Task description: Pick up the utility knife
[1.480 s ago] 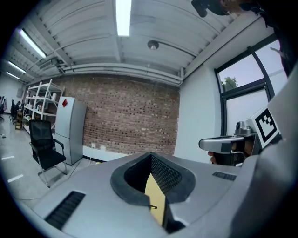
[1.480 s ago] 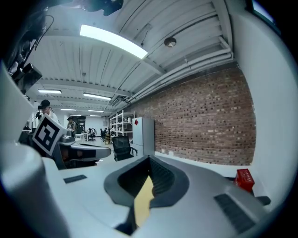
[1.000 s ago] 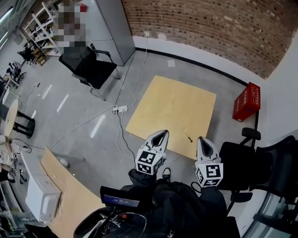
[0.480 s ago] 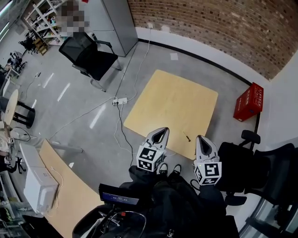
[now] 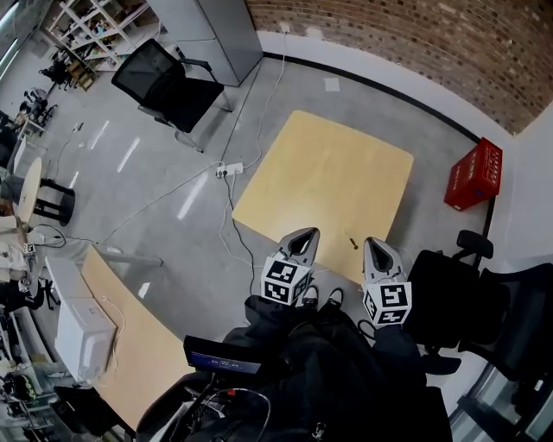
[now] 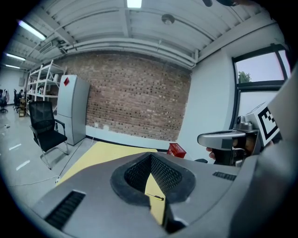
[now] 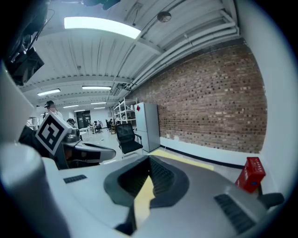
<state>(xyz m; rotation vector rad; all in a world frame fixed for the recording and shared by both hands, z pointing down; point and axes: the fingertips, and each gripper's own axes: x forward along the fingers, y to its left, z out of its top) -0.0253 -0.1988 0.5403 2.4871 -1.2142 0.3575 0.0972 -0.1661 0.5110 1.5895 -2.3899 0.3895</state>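
The utility knife (image 5: 352, 241), small, dark with a yellow end, lies near the front edge of a low square wooden table (image 5: 328, 177). My left gripper (image 5: 304, 236) is just left of the knife and my right gripper (image 5: 374, 247) just right of it. Both hang above the table's near edge, clear of the knife. In the left gripper view the knife (image 6: 157, 197) shows through the notch of the shut jaws (image 6: 152, 160), with the right gripper (image 6: 223, 139) beside it. The right gripper (image 7: 149, 160) is also shut and holds nothing.
A red crate (image 5: 473, 175) stands on the floor right of the table. Black office chairs (image 5: 168, 82) (image 5: 458, 302) are at far left and near right. A power strip with cables (image 5: 228, 169) lies left of the table. A grey cabinet (image 5: 216, 26) stands against the brick wall.
Both grippers have sunk and come forward toward the table's near edge, with the knife now between their tips. Their jaws have stayed shut.
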